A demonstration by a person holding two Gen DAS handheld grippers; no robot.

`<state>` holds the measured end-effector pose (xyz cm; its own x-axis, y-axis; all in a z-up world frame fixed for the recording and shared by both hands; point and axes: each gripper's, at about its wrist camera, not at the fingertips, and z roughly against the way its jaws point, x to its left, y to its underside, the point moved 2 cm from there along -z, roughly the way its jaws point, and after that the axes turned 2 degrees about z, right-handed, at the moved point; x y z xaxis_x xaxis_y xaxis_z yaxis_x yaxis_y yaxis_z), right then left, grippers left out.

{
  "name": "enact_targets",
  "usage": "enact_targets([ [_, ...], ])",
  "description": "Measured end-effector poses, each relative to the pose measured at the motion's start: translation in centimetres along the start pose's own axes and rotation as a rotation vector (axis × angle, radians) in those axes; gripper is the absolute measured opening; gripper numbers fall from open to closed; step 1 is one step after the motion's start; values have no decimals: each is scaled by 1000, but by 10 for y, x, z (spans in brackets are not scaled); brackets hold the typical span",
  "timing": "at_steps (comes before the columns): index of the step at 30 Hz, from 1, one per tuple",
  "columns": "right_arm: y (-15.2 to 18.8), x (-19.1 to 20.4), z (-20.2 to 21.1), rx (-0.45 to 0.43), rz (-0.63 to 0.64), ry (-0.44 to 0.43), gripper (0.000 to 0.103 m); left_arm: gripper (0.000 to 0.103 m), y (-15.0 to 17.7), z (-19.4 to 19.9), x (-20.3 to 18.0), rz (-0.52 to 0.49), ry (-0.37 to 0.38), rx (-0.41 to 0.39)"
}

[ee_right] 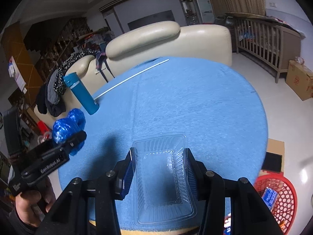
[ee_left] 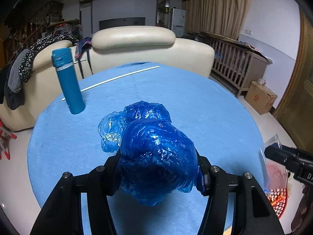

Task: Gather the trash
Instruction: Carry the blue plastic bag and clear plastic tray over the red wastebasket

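- Two grippers hang over a round blue table [ee_left: 195, 101], each clamped on a piece of trash.
- Left gripper [ee_left: 158, 168], low centre of its own view, has its jaws about half open and pressed on both sides of a crumpled blue bag [ee_left: 154, 156]; the bag bulges out above and below the fingers.
- Right gripper [ee_right: 159, 174], low centre of its view, has narrower jaws squeezing a clear plastic tray [ee_right: 162, 178], whose side walls bow inward.
- Red basket [ee_right: 279, 197] sits at lower right, beside the table, with scraps in it.
- Teal flask [ee_left: 67, 82] stands upright at upper left, with a white rod [ee_left: 121, 77] lying behind it.
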<state>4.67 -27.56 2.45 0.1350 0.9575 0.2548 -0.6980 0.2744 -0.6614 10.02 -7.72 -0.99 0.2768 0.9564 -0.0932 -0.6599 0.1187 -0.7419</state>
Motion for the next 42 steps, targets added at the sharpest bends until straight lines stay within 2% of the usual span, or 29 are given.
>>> enact_targets([
  [8,14,-31,18,-24,-74,20,51,61,14,1,-34,-66,53,13],
  [24,38,-97,22,-27,-220,50,51,61,30,-25,-90,-183,112,84],
  [42,88,-175,66,-45,-355,180,50,61,47,-30,-151,-275,207,118],
])
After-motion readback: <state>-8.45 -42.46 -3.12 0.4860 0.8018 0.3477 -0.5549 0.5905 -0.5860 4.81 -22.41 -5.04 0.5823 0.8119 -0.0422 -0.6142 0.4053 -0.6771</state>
